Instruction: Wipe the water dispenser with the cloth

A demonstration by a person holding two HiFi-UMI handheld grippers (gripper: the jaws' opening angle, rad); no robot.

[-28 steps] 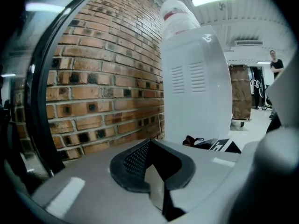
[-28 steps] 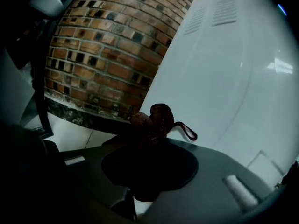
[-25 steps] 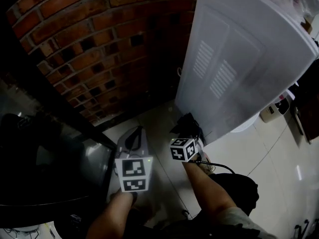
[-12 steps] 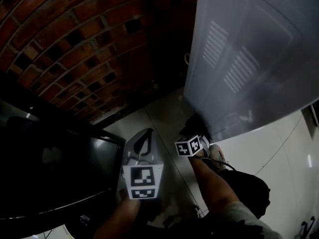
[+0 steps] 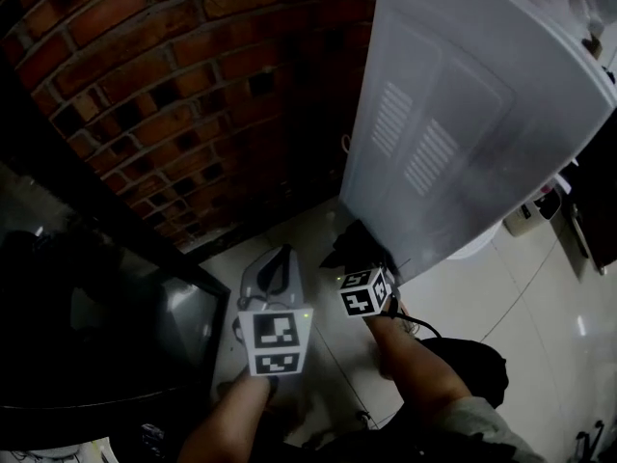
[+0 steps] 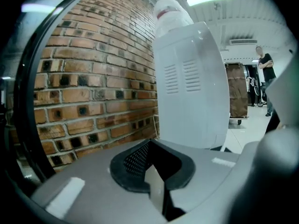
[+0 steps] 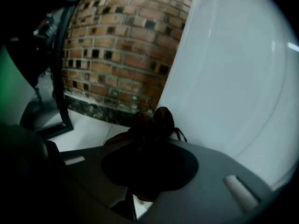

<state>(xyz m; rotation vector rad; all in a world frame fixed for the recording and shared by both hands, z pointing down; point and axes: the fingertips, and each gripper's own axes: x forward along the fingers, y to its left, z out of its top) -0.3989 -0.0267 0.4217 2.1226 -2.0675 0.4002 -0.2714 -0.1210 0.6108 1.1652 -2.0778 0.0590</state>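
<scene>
The white water dispenser (image 5: pixel 463 114) stands by the brick wall, its vented panel facing me; it also shows in the left gripper view (image 6: pixel 191 87) and fills the right of the right gripper view (image 7: pixel 243 78). My right gripper (image 5: pixel 360 260) is shut on a dark brown cloth (image 5: pixel 355 239), which bunches out past the jaws (image 7: pixel 152 125) at the dispenser's lower corner, close to its panel. My left gripper (image 5: pixel 279 258) hovers to the left over the floor, jaws together and holding nothing (image 6: pixel 155 174).
The brick wall (image 5: pixel 174 95) runs behind and left of the dispenser. A dark glass panel in a black frame (image 5: pixel 96 326) stands at the left. A small white box (image 5: pixel 530 215) and a black cable (image 5: pixel 424 326) lie on the tiled floor. A person (image 6: pixel 266 78) stands far off.
The head view swung away and back. The right gripper with the cloth shifted along the dispenser's lower corner and sits about where it was a second ago. The left gripper has hardly moved.
</scene>
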